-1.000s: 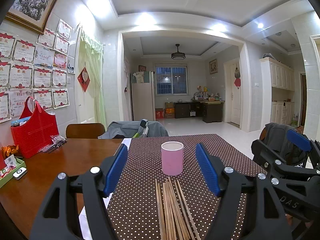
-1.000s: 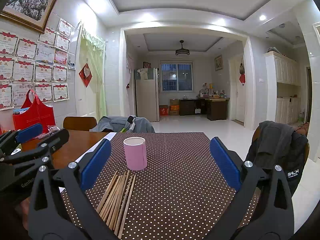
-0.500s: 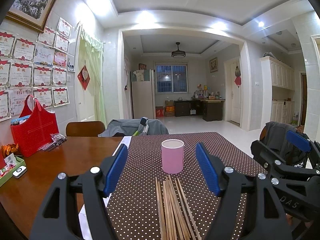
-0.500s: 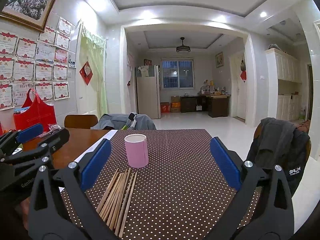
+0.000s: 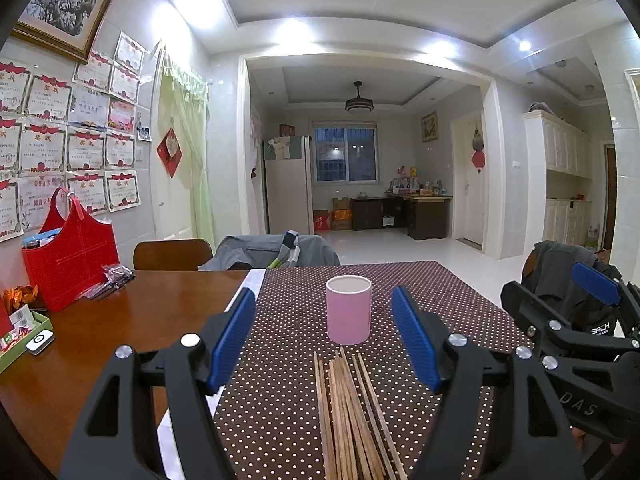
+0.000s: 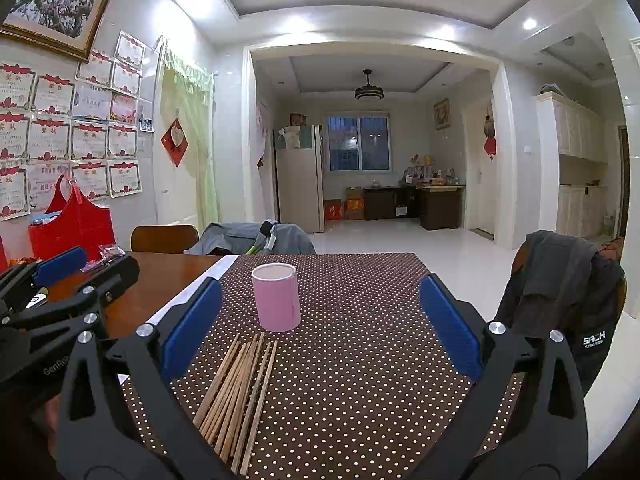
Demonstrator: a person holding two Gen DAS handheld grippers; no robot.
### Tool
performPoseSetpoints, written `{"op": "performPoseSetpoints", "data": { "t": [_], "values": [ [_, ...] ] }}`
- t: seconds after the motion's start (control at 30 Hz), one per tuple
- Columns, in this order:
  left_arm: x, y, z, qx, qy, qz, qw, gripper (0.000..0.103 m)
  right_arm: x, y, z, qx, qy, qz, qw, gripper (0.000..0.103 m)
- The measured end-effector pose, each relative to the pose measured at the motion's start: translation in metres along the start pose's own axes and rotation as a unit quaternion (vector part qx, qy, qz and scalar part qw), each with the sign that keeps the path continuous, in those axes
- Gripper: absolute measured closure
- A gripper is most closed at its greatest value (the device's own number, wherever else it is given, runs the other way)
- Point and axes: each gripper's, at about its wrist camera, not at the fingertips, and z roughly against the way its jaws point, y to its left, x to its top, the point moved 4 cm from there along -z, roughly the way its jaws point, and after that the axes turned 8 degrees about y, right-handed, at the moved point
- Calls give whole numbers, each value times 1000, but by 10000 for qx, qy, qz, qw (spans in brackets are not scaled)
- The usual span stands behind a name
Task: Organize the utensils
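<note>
A pink cup [image 5: 348,309] stands upright on the brown dotted tablecloth [image 5: 440,300]. Several wooden chopsticks [image 5: 348,412] lie in a loose bundle just in front of it. My left gripper [image 5: 324,320] is open and empty, held above the chopsticks and facing the cup. My right gripper [image 6: 316,308] is open and empty, to the right of the left one; the cup [image 6: 276,297] and chopsticks [image 6: 240,392] sit left of its centre. Each gripper shows at the edge of the other's view.
A red bag [image 5: 70,256], a small packet [image 5: 108,278] and a green tray [image 5: 24,332] sit on the bare wooden table at left. Chairs with grey jackets stand at the far end [image 5: 272,250] and at the right [image 6: 568,292].
Both grippers have drifted very slightly; the view is almost unchanged. Both stay open and empty.
</note>
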Motion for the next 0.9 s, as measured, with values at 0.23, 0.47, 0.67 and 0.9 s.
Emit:
{"op": "performPoseSetpoints", "data": {
  "t": [0.23, 0.47, 0.67, 0.9],
  "values": [
    [0, 2, -7, 5, 97, 19, 10000, 33, 2, 3, -6, 28, 131, -19, 9999, 6],
    [-2, 2, -14, 17, 172, -2, 9999, 33, 2, 6, -12, 37, 221, 3, 9997, 6],
    [-7, 10, -38, -76, 597, 18, 9982, 33, -1, 8, -37, 259, 669, 27, 9974, 6],
    [-24, 28, -89, -567, 1814, 168, 9816, 34, -17, 17, -81, 740, 1548, -48, 9852, 6]
  ]
}}
